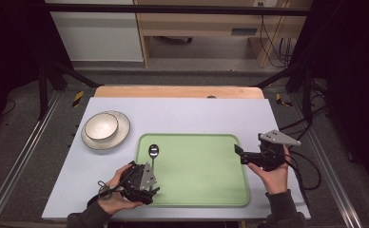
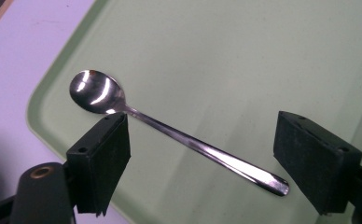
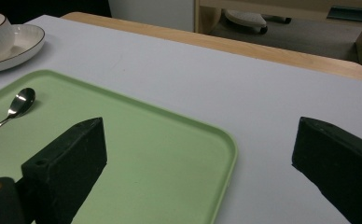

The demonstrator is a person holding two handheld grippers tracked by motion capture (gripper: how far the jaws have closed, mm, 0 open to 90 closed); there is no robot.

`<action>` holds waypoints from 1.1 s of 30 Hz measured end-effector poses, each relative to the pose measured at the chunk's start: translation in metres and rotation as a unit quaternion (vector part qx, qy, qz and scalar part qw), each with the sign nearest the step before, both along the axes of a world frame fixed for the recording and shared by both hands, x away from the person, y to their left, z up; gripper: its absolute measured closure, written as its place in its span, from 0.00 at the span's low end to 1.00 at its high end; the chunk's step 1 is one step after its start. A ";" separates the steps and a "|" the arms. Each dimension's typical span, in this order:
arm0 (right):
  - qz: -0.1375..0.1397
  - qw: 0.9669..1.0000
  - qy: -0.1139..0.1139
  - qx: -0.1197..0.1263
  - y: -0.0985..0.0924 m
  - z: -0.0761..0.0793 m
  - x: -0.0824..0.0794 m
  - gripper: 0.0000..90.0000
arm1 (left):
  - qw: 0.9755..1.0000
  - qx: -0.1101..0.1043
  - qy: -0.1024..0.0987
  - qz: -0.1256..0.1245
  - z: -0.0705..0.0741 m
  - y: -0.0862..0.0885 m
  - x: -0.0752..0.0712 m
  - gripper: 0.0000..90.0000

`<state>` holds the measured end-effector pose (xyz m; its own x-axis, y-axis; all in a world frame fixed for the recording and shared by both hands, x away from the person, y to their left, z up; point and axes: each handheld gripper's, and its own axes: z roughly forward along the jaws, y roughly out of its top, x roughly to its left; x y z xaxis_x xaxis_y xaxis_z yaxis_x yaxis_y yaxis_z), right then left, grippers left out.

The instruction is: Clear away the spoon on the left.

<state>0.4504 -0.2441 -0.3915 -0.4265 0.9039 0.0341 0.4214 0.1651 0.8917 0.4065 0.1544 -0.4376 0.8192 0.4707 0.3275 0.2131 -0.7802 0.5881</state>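
Currently the spoon (image 2: 170, 133) lies flat on the green tray (image 2: 244, 56), near its left edge, handle crossing obliquely between the spread jaws of the left gripper (image 2: 212, 154) (nearer; untouched). Right gripper (image 3: 207, 163) also gapes, well apart.

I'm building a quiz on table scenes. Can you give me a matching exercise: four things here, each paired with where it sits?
Things:
1. spoon
2. bowl
3. tray
4. right gripper

Places:
A. on the plate
B. on the white table cover
C. above the tray's right edge
D. on the tray, near its left edge

Pairs: 1-D, 2-A, 3-B, 4-C
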 end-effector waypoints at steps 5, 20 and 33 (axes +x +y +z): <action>-0.003 1.000 -0.003 0.002 -0.001 0.001 -0.001 0.04 | 0.999 -0.041 -0.001 0.022 0.010 0.012 0.003 0.21; -0.010 1.000 -0.008 0.003 -0.005 0.004 -0.003 0.04 | 0.981 -0.158 -0.034 0.105 0.024 0.045 0.006 0.20; -0.018 1.000 -0.007 0.003 -0.010 0.004 -0.003 0.04 | 0.956 -0.238 -0.050 0.163 0.026 0.086 0.004 0.19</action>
<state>0.4473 -0.2542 -0.3876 -0.3948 0.9182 0.0330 0.4138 0.1456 0.8987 0.4103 0.2406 -0.4113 0.5795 0.8109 0.0817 0.3230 -0.3205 0.8905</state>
